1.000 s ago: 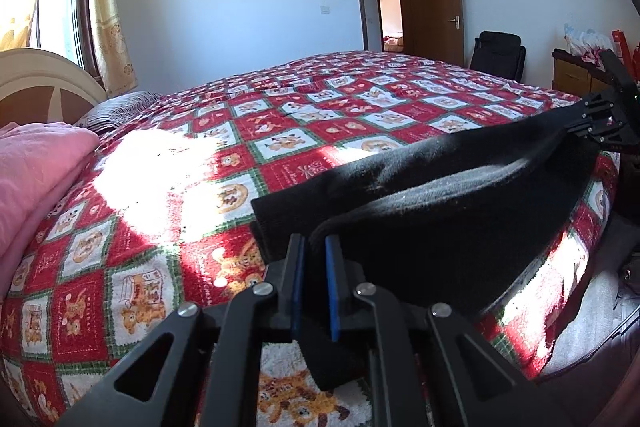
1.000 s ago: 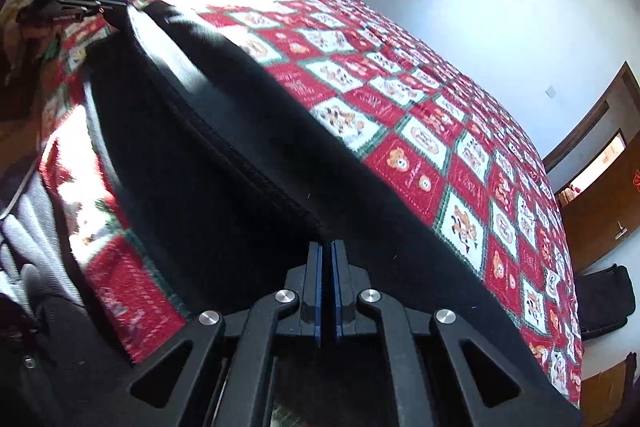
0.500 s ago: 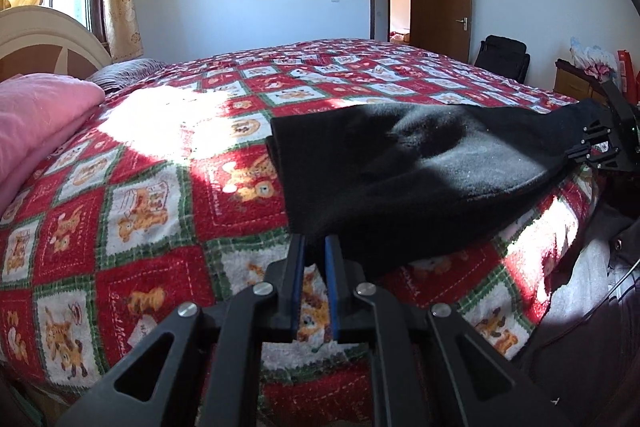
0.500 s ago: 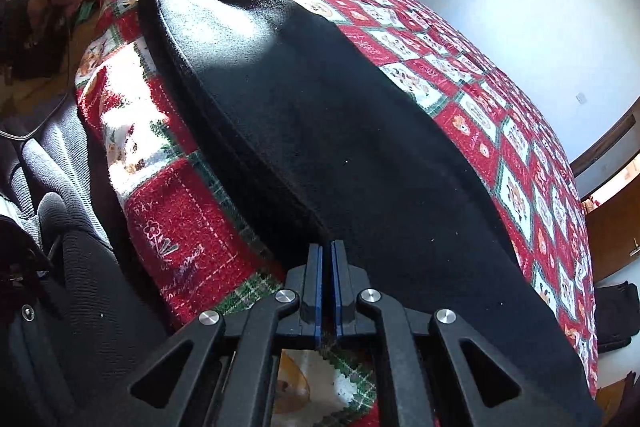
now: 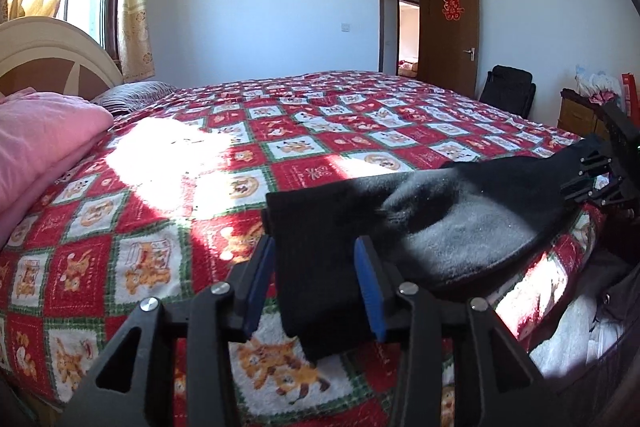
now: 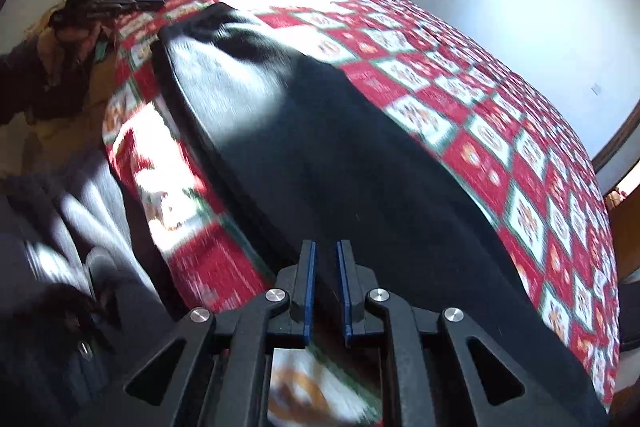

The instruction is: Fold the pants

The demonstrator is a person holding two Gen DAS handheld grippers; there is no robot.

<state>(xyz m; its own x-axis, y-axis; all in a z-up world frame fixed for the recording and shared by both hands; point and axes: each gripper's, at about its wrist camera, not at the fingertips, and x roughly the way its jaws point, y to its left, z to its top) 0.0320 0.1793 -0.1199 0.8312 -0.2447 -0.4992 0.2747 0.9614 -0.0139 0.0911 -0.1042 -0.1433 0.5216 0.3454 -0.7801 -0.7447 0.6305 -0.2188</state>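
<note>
The black pants lie folded lengthwise along the near edge of the bed. My left gripper sits low at one end of them, jaws opening. That end lies between the blue pads, which do not press on it. At the other end is my right gripper. In the right wrist view its jaws are opening too, with the black cloth under and between the pads, loose. The left gripper shows far off at the pants' other end.
A red checked bedspread covers the bed. A pink folded blanket and a grey pillow lie by the headboard. A dark chair and an open door stand behind. Dark clothing lies beside the bed.
Both grippers brought the pants down onto the bed while shut on the ends. Now both pairs of jaws have come apart and the cloth rests on the spread.
</note>
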